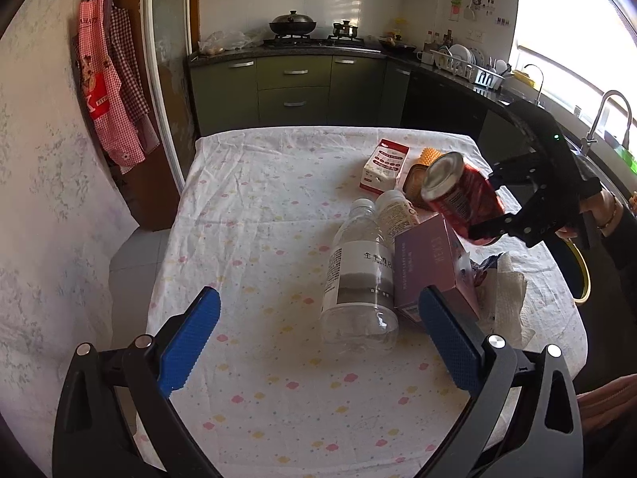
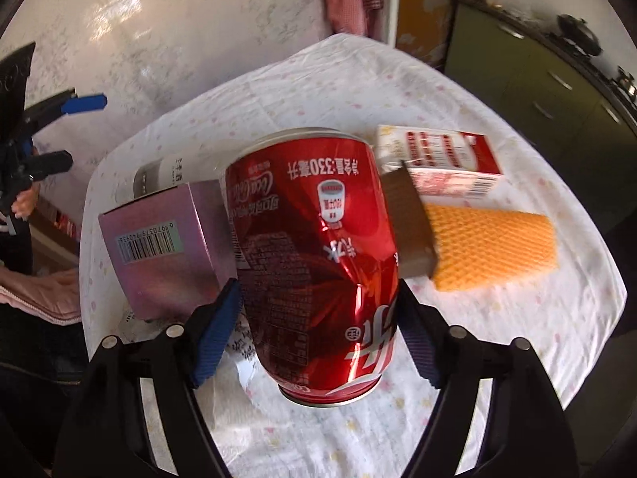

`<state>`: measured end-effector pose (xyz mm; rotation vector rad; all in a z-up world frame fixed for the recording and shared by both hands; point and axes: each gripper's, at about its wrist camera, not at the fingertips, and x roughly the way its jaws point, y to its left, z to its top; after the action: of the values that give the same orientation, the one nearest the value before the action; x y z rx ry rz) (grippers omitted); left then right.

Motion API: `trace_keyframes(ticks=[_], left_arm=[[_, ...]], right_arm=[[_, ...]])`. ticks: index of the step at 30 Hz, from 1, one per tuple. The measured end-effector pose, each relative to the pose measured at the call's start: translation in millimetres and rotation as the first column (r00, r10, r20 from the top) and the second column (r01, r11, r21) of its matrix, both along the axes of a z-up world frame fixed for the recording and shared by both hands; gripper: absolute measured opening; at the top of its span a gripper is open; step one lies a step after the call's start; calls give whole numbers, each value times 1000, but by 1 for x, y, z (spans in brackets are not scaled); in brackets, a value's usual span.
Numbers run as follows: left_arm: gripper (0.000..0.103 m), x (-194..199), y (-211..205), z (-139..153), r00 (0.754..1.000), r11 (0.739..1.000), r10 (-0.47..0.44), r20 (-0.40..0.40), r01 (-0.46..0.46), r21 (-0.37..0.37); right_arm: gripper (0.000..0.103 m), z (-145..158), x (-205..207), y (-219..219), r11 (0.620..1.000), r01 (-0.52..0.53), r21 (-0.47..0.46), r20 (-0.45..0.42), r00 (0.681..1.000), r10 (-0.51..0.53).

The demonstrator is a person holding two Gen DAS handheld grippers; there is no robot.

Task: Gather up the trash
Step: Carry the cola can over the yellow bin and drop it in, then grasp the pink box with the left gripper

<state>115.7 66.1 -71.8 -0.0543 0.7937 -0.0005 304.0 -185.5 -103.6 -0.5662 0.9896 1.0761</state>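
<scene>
Working from the largest item down, I note the table [image 1: 247,207], draped in a spotted cloth, carrying all the remaining trash on its right half. The clear plastic bottle [image 1: 358,275] lies on its side near the middle, its base toward me. Just right of it, touching, is the pink carton [image 1: 434,263], and beyond that a red-and-white box [image 1: 384,165] at the far side, with an orange mesh pad [image 2: 493,247] beside it. A crumpled paper towel [image 1: 509,294] sits at the near right edge.

The red can [image 2: 318,263] is off the table, clamped between the fingers of the right gripper [image 2: 318,338] and tilted. Its wall is visibly dented.

The left gripper [image 1: 318,342] hovers low over the near cloth, fingers spread wide and holding nothing, the bottle just ahead of them.

Risks, in my judgement:
- The can is held low on its body; a thin, already creased wall may buckle further and slip out.
- Any leftover liquid could spill from the tilted can onto the cloth.
- Closing the left fingers on the bottle may roll it against the carton.
</scene>
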Motion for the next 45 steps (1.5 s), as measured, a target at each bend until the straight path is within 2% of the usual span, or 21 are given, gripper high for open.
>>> trace_keyframes(ticks=[10, 14, 16, 18, 22, 25, 33, 35, 41, 43, 45], left_arm=[[98, -5, -14, 4, 999, 999, -42, 13, 42, 2], [98, -9, -26, 8, 996, 996, -85, 25, 85, 8], [98, -11, -35, 9, 993, 993, -114, 30, 114, 7], [98, -13, -44, 9, 989, 989, -146, 35, 146, 7], [98, -16, -64, 6, 979, 979, -202, 30, 202, 20], [98, -16, -78, 4, 975, 975, -222, 19, 222, 26], [98, -18, -107, 6, 965, 962, -264, 2, 263, 67], [98, -18, -113, 6, 963, 960, -269, -2, 269, 77], [98, -14, -118, 4, 961, 957, -277, -17, 278, 80], [98, -12, -117, 2, 961, 958, -275, -21, 276, 75], [98, -9, -115, 0, 962, 960, -270, -26, 271, 69]], right_arm=[[72, 25, -19, -36, 995, 82, 64, 41, 996, -84], [72, 38, -36, -74, 983, 166, 79, 77, 982, -172], [72, 41, -43, -104, 968, 240, 77, 93, 965, -247], [72, 39, -47, -134, 942, 329, 65, 106, 937, -334], [72, 19, -55, -204, 846, 533, -15, 113, 842, -528], [72, -3, -59, -247, 775, 628, -70, 107, 777, -620], [73, -41, -46, -294, 677, 727, -111, 95, 686, -721], [76, -49, -42, -305, 656, 748, -101, 110, 663, -740], [77, -46, -53, -319, 614, 789, -28, 92, 614, -784], [77, -43, -62, -320, 583, 812, -11, 85, 582, -809], [78, -39, -75, -319, 569, 823, 11, 71, 567, -821]])
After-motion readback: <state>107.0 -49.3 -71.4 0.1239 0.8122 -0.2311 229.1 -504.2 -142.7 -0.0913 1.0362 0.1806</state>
